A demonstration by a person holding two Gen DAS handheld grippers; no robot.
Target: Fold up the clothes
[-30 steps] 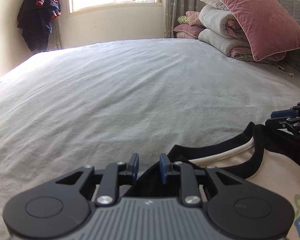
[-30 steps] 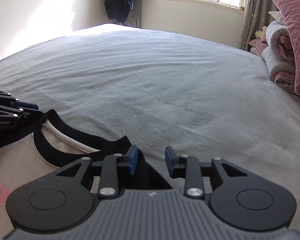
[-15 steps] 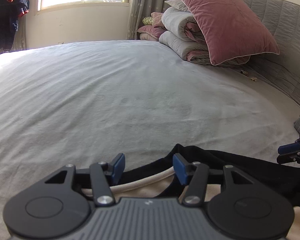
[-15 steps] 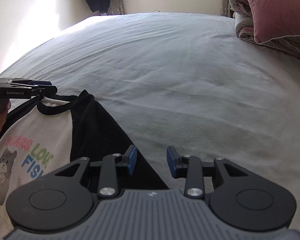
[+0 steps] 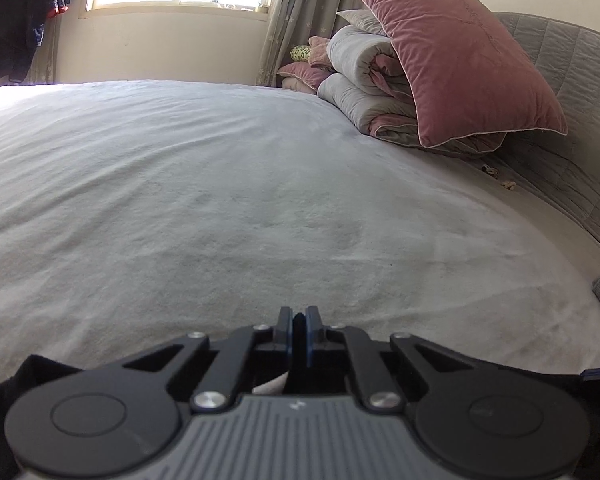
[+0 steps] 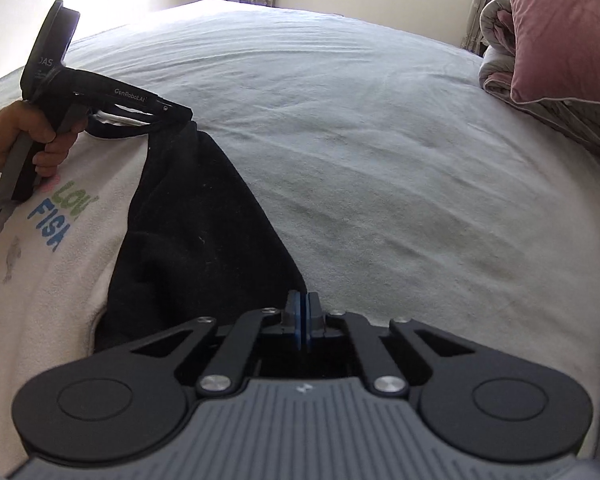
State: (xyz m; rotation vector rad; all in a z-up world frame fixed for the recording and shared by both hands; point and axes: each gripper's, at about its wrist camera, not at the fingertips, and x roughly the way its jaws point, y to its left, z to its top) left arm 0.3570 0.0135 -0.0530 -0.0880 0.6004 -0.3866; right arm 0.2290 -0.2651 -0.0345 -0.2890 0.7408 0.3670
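Right wrist view: our right gripper (image 6: 301, 316) pinches the black sleeve (image 6: 196, 240).
Left gripper (image 5: 299, 338): clamps the shirt's collar.
Tip: we keep both edges taut.

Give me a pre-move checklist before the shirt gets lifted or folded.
1. Left tongs shut on the shirt, near its collar: ok.
2. Right tongs shut at the black sleeve edge: shut, but fabric between the pads: cannot tell.
3. Printed front facing up: ok.
4. Open bed ahead for laying it out: ok.
5. Pink pillow and folded duvet well away from the shirt: ok.
6. Shirt's lower hem lying flat: cannot tell, out of view.
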